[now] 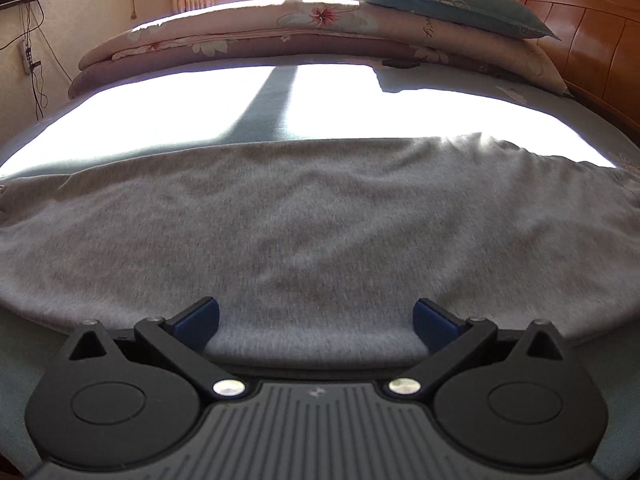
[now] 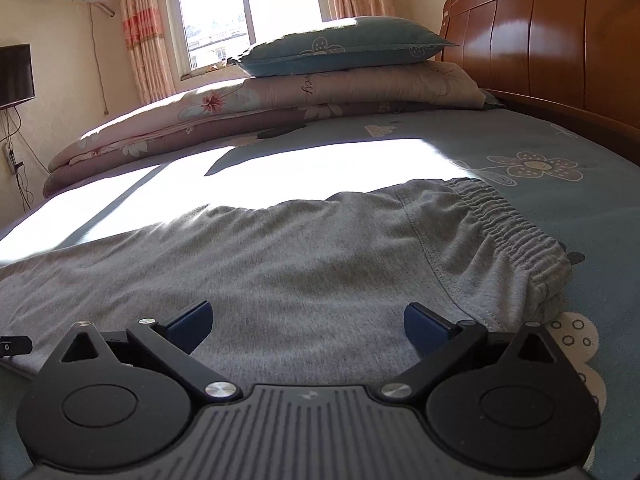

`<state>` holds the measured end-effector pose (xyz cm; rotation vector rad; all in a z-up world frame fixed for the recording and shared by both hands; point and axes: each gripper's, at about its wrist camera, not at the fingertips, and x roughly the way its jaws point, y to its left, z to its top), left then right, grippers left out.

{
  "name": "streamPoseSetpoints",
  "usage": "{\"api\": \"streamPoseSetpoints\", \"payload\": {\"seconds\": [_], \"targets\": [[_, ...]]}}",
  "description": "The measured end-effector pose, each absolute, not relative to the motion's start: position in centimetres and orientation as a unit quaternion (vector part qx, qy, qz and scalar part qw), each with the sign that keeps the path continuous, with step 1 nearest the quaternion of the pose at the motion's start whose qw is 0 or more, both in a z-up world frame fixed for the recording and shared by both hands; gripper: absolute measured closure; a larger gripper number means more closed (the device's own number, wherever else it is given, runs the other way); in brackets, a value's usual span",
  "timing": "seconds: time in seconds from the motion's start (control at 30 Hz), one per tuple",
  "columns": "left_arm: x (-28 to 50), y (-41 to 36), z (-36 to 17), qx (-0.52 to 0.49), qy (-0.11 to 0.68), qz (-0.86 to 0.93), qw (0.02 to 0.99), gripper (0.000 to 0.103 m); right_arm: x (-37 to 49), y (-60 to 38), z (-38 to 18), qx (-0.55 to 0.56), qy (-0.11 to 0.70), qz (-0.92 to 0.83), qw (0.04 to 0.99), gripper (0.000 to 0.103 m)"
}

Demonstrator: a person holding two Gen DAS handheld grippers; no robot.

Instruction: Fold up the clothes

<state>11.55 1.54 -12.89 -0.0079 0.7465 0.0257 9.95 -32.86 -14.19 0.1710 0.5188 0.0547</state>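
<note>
Left wrist view
Left gripper (image 1: 316, 326): jaws spread wide, holding nothing, near hem between the fingers.
Grey trousers (image 1: 304, 224): one garment, flat on the bed (image 1: 180, 100) directly ahead, spreading to both sides.
Bedding: one folded quilt (image 1: 248, 40) far ahead; one pillow (image 1: 452, 0) on it, ahead-right.

Right wrist view
Right gripper (image 2: 308, 328): jaws spread wide, empty, over the cloth.
Grey trousers (image 2: 280, 260): elastic waistband (image 2: 508, 228) ahead-right.
Headboard (image 2: 540, 44): one, far right.

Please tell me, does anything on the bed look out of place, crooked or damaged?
Nothing stands out. The grey trousers lie spread on the bed sheet, only lightly wrinkled, elastic waistband intact. Both the left gripper and right gripper are open over the fabric.
</note>
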Motion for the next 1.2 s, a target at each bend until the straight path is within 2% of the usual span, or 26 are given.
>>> {"api": "streamPoseSetpoints", "payload": {"seconds": [0.23,0.37,0.6,0.73,0.9,1.03,1.2], "targets": [[15.5,-0.2,-9.5,-0.101,0.341,-0.069,0.932,0.001,10.2,-32.7,-14.2,0.084,0.259,0.025,0.962,0.000],[17.3,-3.8,-10.5,-0.061,0.348,-0.073,0.933,0.001,10.3,-32.7,-14.3,0.085,0.259,0.025,0.962,0.000],[19.8,-8.7,-11.7,0.067,0.330,-0.036,0.941,0.001,10.4,-32.9,-14.2,0.090,0.259,0.026,0.961,0.000],[21.6,-7.2,-12.7,0.051,0.358,0.004,0.932,0.000,10.4,-33.2,-14.2,0.098,0.258,0.026,0.961,0.000],[20.5,-5.4,-12.1,0.062,0.351,0.045,0.933,0.001,10.5,-34.0,-14.1,0.125,0.256,0.023,0.958,0.000],[18.6,-6.2,-10.6,0.039,0.345,-0.010,0.938,0.001,10.6,-34.8,-14.1,0.155,0.254,0.027,0.954,0.000],[16.4,-10.5,-11.0,0.078,0.338,-0.090,0.933,0.001,10.6,-35.1,-14.1,0.166,0.254,0.026,0.953,0.000]]}}
